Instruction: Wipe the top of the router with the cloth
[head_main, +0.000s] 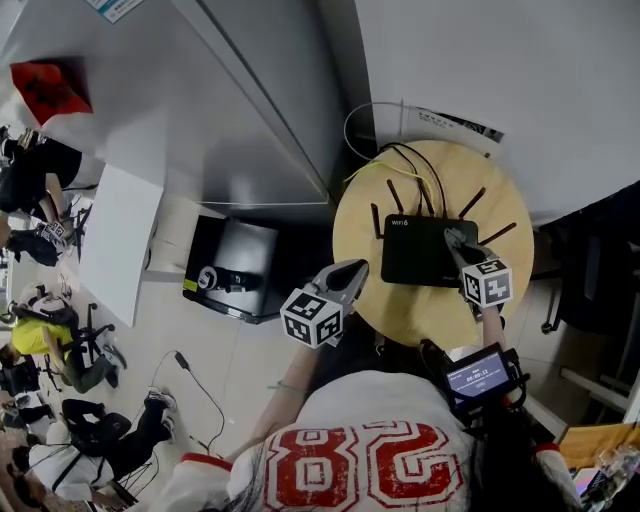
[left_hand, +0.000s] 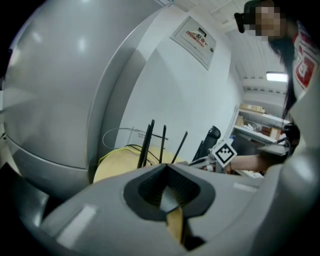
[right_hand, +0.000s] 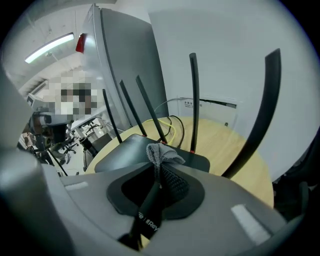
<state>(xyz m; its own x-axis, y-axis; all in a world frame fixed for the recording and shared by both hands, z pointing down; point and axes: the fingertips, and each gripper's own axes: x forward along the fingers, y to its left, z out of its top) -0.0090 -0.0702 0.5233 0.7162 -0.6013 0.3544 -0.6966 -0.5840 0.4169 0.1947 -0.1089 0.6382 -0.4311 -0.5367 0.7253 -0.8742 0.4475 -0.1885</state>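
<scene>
Here, the head view shows the router (head_main: 430, 250) centre-right on the round bench (head_main: 365, 235), right tongs (head_main: 456, 241) over it, left tongs (head_main: 352, 270) beside. In the left gripper view, those tongs are clenched and empty. In the right gripper view, the tongs pinch the cloth (right_hand: 162, 153) over the router's top, so wiping seems hardly started.

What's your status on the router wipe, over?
Right gripper shut on grey cloth, over router top. Left gripper shut, empty, at the table edge. Antennas upright along the rear edge.
</scene>
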